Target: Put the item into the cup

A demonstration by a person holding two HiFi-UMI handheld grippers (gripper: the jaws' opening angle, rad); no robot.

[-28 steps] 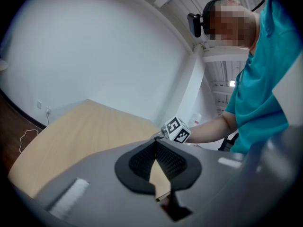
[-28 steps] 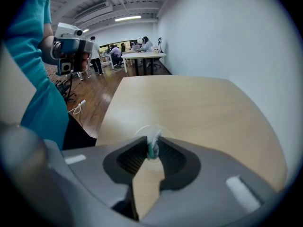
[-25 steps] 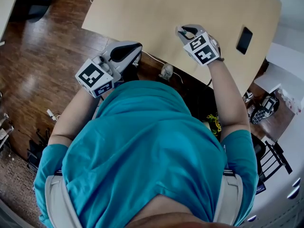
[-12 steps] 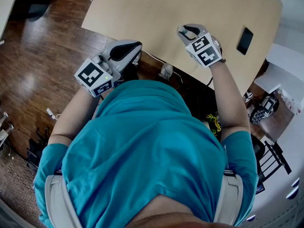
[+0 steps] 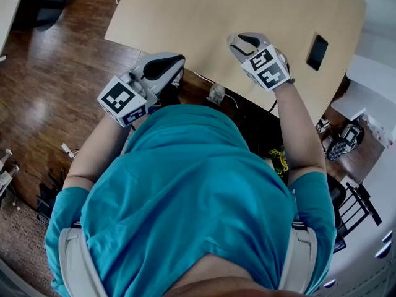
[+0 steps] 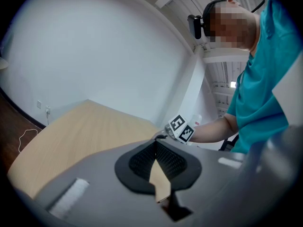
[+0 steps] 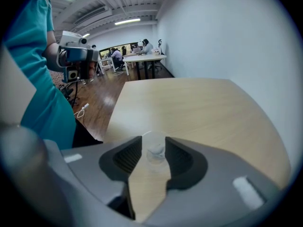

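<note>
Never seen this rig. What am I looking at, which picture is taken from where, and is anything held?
No robot here: a person in a teal shirt holds a gripper in each hand. The head view looks down from a camera on the person's head; each gripper view looks along that gripper's jaws. The left gripper, near the edge of the tan table, has its jaws together at the tips, empty. The right gripper is over the table; its jaws are opening, with a small clear thing between them, seemingly not gripped. A black phone lies on the table.
</note>
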